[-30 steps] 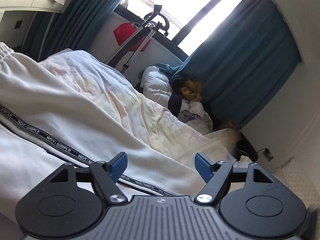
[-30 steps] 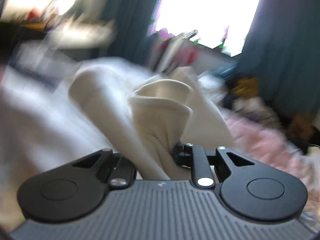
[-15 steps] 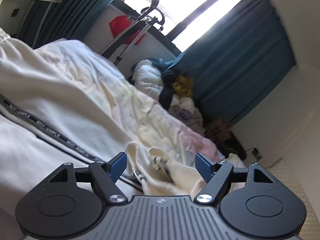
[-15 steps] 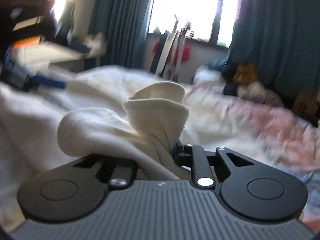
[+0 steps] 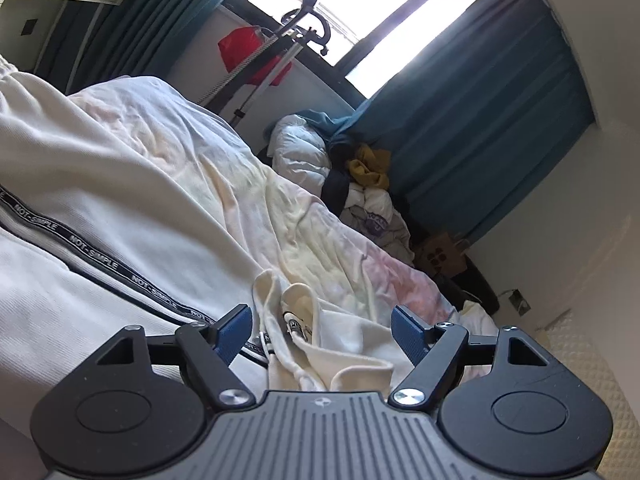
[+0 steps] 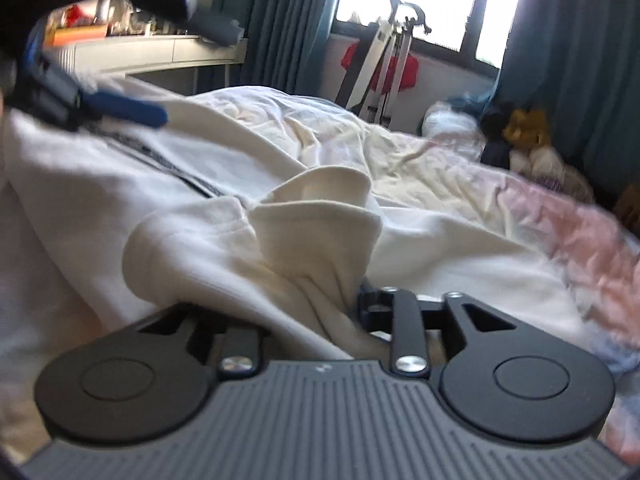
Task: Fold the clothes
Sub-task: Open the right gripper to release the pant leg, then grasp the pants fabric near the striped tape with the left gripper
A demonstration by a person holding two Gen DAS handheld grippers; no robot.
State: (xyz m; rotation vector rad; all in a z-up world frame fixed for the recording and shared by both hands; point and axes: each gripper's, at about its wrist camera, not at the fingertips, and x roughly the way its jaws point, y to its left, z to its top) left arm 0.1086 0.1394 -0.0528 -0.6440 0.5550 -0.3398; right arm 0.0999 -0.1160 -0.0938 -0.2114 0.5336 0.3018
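Note:
White trousers (image 5: 80, 184) with a black "NOT-SIMPLE" side stripe (image 5: 96, 260) lie spread over the bed. My left gripper (image 5: 322, 330) is open, its blue pads either side of a cream ribbed cuff and drawcord (image 5: 296, 320) lying low between them. My right gripper (image 6: 336, 300) is shut on a bunched cream cuff (image 6: 316, 236) of the trousers, which stands up above the jaws and hides the fingertips. The left gripper shows blurred in the right wrist view (image 6: 120, 108), upper left, above the stripe.
A rumpled pale bedsheet (image 5: 304, 216) covers the bed. A heap of clothes and bedding (image 5: 360, 176) lies at its far end by teal curtains (image 5: 480, 128). A metal stand with a red bag (image 5: 256, 60) is under the window. A white desk (image 6: 160, 52) stands left.
My right gripper has carried the held cuff across the bed toward the left gripper. The cuff and drawcord have come into the left wrist view, now between its open fingers.

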